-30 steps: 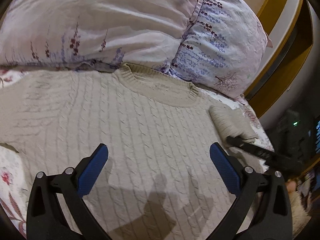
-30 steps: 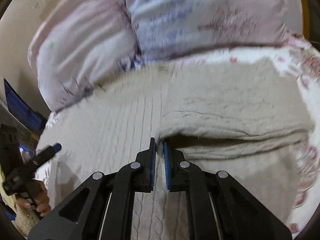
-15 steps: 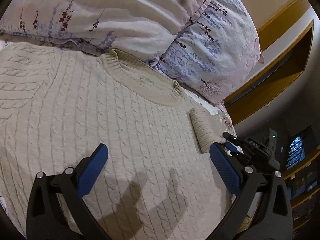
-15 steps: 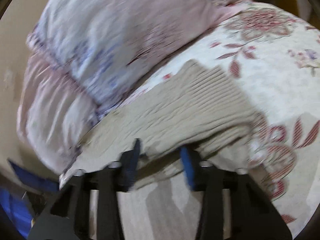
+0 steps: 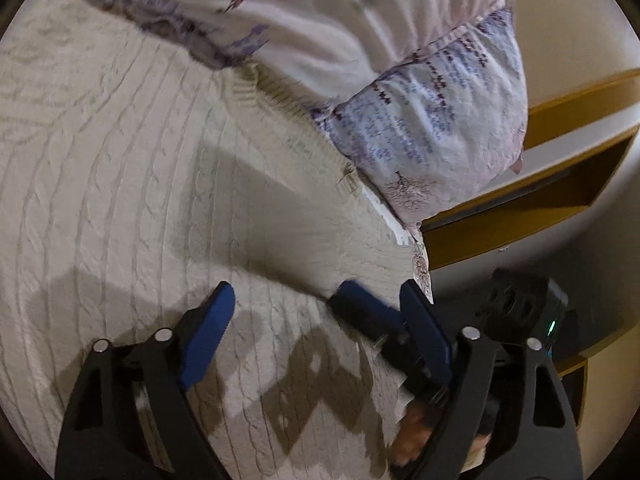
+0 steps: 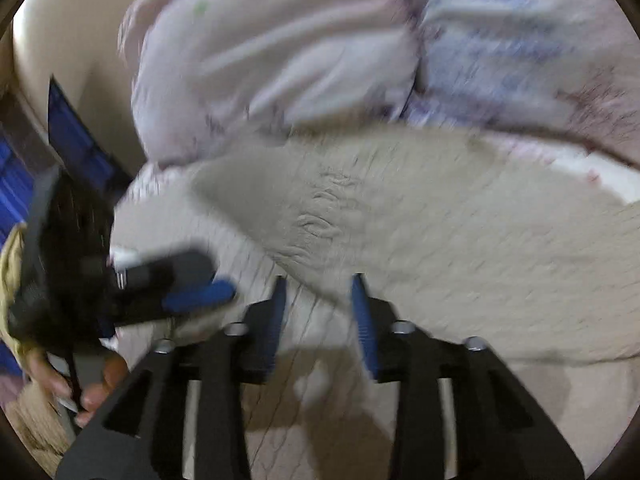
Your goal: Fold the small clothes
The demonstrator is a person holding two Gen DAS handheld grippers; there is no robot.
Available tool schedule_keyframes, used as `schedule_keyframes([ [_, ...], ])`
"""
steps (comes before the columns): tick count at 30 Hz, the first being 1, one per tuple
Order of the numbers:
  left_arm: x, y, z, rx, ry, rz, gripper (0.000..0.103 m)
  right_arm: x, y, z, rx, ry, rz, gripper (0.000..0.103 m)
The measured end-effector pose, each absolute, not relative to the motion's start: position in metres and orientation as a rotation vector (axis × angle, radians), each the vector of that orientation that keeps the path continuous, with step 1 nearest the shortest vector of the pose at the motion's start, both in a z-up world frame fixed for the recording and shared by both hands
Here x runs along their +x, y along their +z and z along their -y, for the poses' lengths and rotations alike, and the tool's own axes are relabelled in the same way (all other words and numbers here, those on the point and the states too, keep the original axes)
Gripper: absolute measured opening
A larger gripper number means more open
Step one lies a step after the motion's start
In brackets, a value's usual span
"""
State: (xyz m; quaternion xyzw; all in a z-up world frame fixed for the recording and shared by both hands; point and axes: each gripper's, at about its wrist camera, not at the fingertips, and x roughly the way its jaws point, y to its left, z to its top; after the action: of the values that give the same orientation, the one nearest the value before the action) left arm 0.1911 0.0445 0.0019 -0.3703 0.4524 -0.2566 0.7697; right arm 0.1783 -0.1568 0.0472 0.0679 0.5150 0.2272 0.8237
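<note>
A: How far along is the fold?

B: Early, probably. The cream sweater (image 5: 168, 184) lies on the bed, one sleeve (image 6: 400, 216) folded over the body; the rest remains.

A: Which way does it point?

B: Collar (image 5: 280, 92) toward the pillows (image 5: 420, 100), its long axis running away from the grippers.

A: The jaws?

B: The left gripper (image 5: 320, 320) is closing, wide, over the knit with nothing pinched. The right gripper (image 6: 320, 312) is opening; the sleeve's edge sits between the pads, unclamped.

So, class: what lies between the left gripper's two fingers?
Only sweater knit; the closing fingers grip nothing. The right gripper pokes in beside them, seen in the left wrist view.
</note>
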Motion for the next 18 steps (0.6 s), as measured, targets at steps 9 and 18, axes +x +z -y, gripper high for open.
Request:
schedule_keyframes([
  [9, 0.206, -0.007, -0.052, -0.87, -0.448, -1.003, 0.055, 0.145, 0.051, 0.248, 0.573, 0.257, -1.106, 0.051],
  [18, 0.233, -0.01, -0.055, -0.768, -0.346, -0.996, 0.009, 0.143, 0.037, 0.366, 0.854, -0.122, -0.928, 0.042],
])
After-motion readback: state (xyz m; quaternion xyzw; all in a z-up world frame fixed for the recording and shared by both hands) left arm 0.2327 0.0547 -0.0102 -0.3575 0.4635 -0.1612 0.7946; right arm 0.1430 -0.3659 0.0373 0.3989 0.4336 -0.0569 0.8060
